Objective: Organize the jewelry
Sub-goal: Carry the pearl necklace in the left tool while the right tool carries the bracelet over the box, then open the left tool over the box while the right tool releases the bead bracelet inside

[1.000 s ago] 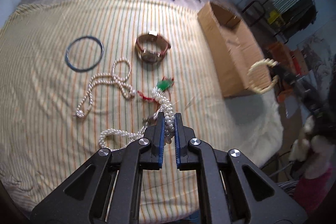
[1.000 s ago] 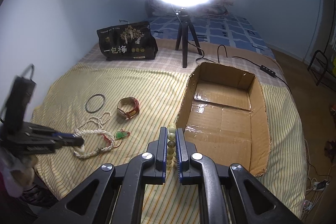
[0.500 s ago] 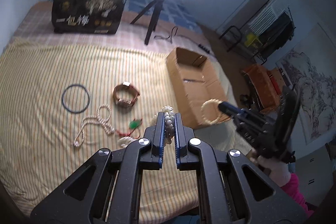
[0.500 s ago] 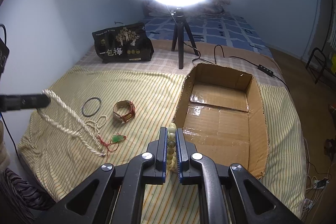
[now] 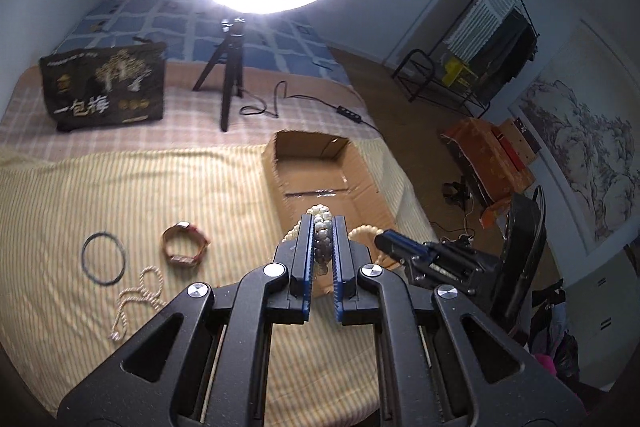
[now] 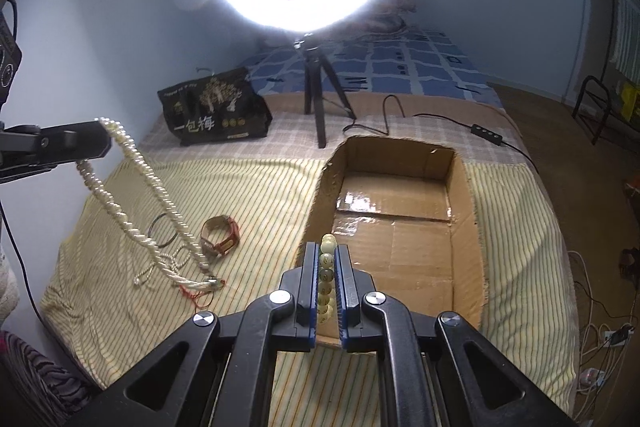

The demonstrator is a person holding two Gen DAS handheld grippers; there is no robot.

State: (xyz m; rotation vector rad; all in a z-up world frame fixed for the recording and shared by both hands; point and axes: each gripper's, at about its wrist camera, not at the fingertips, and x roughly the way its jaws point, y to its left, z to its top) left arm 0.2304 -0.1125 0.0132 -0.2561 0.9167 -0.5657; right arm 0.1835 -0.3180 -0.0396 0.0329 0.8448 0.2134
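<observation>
- The left gripper (image 5: 323, 247) is seen clamped on a long multi-strand white pearl necklace (image 6: 132, 167), with a bunch of pearls pinched between its blue-padded jaws.
- From the right wrist view, that necklace is shown hanging in two strands from the raised left gripper (image 6: 102, 141) down to the yellow striped bedcover (image 6: 260, 187), where its lower end with a red cord tassel (image 6: 196, 293) is touching the cloth.
- The right gripper (image 6: 328, 279) is closed on a pale yellow-green beaded bracelet (image 6: 326, 267), whose beads are stacked between the jaws.
- In the left wrist view the right gripper (image 5: 386, 241) is seen just beside the left one, with the bracelet (image 5: 362, 231) at its tip, over the near end of the open brown cardboard box (image 5: 276, 183).
- The box (image 6: 466, 219) is lying on the bedcover, its floor showing glossy tape.
- A brown leather-strap wristwatch (image 5: 185, 243), a thin dark ring bangle (image 5: 103, 258) and a smaller white pearl strand (image 5: 138, 297) are left lying on the bedcover, to the left of the box.
- A black printed bag (image 5: 105, 89) and a lit ring light on a black tripod (image 5: 230, 79) are standing farther back on the bed.
</observation>
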